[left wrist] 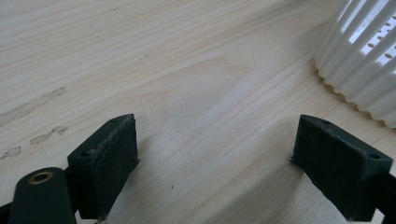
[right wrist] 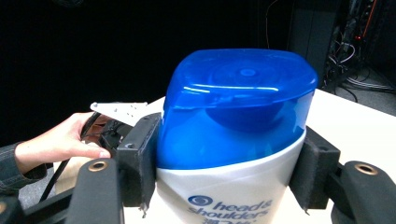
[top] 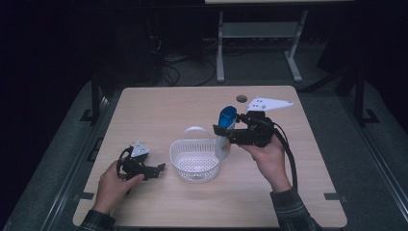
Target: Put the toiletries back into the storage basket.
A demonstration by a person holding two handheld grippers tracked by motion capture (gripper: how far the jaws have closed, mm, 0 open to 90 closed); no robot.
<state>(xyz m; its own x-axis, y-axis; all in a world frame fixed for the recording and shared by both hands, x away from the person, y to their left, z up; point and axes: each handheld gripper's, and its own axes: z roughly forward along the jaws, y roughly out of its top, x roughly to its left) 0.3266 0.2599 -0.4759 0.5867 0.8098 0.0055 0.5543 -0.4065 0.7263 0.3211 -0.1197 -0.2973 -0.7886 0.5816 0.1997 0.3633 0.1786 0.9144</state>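
Note:
A white shampoo bottle (top: 225, 130) with a blue cap (right wrist: 238, 107) hangs upright just right of a white slotted basket (top: 195, 159). My right gripper (top: 226, 130) is shut on the bottle's upper part; its pads (right wrist: 137, 154) press both sides below the cap. The bottle's base is level with the basket's right rim. My left gripper (top: 159, 168) rests low on the table left of the basket, open, with bare wood between its pads (left wrist: 109, 163). The basket wall (left wrist: 362, 60) stands just beyond the right pad.
The basket has an arched handle (top: 195, 130) and several holes in its floor. A round grommet (top: 241, 98) sits near the table's far edge. Bare wood lies in front of the basket. Behind the table are a desk frame (top: 260, 33) and floor cables.

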